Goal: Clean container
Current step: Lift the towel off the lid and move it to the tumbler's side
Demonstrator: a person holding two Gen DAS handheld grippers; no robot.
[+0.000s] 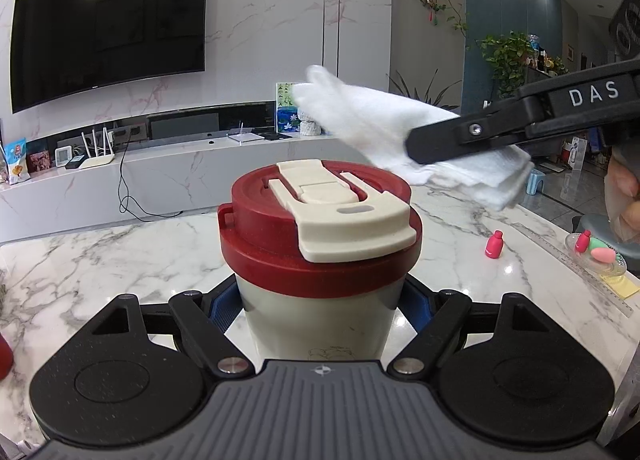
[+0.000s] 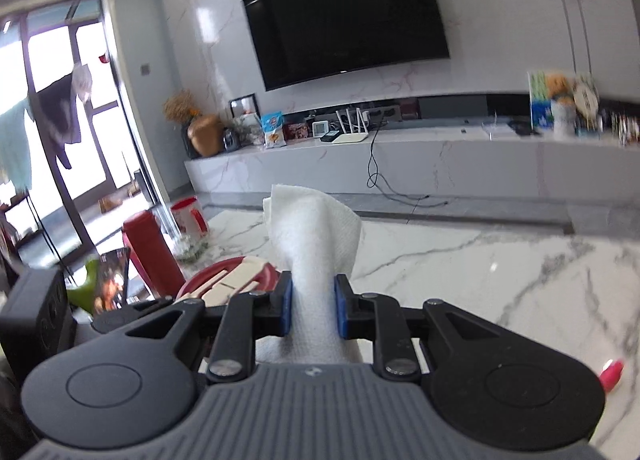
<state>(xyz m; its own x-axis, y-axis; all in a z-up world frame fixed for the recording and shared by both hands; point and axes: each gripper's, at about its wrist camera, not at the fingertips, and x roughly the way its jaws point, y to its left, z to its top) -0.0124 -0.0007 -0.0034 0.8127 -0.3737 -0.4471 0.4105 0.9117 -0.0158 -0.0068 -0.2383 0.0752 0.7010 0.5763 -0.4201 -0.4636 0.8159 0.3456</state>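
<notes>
The left gripper (image 1: 320, 300) holds a cup (image 1: 320, 324) around its cream body, just under the lid. Its blue fingers (image 1: 224, 306) press on both sides of the cup, so they are closed on it. The cup stands upright over the white marble table (image 1: 100, 260). I cannot tell if its bottom touches the table.

The cup has a dark red lid (image 1: 260, 236) with a cream flip latch (image 1: 344, 215) lying flat across the top.

The right gripper (image 2: 313, 306) comes in from the right side, above the lid. Its blue fingers (image 2: 341, 312) are squeezed tight on a folded white paper towel (image 2: 312, 236). The towel sticks out past the fingers. In the left wrist view the towel (image 1: 360, 119) hangs in the air over the back right edge of the lid, and it looks a bit blurry. It seems close to the lid, but I cannot tell if it touches.

A small pink bottle (image 1: 494, 244) stands on the table to the right of the cup. Farther right there is a glass dish (image 1: 600, 260) with pink and green things in it. A big black TV (image 1: 108, 27) hangs on the marble wall behind. A tall red bottle (image 2: 150, 256) stands at the far left of the table in the right wrist view.
</notes>
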